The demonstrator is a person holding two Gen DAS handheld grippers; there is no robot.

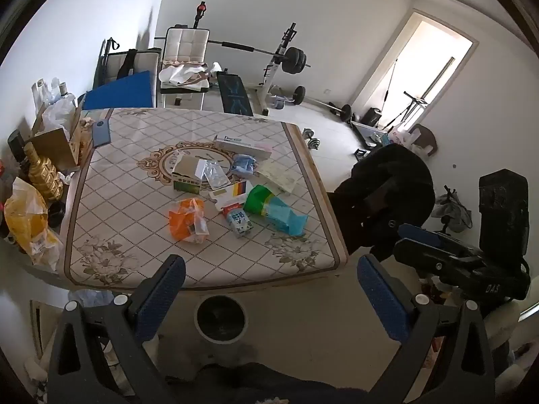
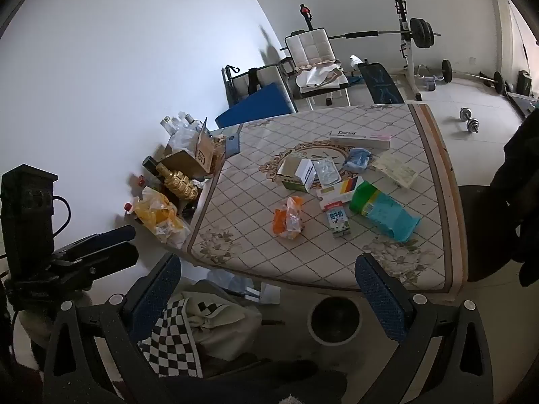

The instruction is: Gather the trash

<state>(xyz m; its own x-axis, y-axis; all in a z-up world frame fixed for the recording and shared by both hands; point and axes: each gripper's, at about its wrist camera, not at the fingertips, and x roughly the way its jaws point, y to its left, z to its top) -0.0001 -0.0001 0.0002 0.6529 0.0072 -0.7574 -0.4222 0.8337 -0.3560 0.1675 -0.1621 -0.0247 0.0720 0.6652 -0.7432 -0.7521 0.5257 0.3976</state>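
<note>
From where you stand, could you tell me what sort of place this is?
Most likely a room in a home, used partly as a home gym. A barbell rack and dumbbells stand on the floor behind a table with a patterned cover, strewn with wrappers and cartons, and a small bin waits below.

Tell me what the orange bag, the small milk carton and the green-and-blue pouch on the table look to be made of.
Orange bag: thin plastic film, partly clear and glossy; it crinkles and shows its contents.
Small milk carton: coated paperboard, going by its printed, crisp-edged box shape.
Green-and-blue pouch: probably soft plastic packaging with a slight sheen; it lies flattened and creased. Paper cannot be ruled out.
</note>
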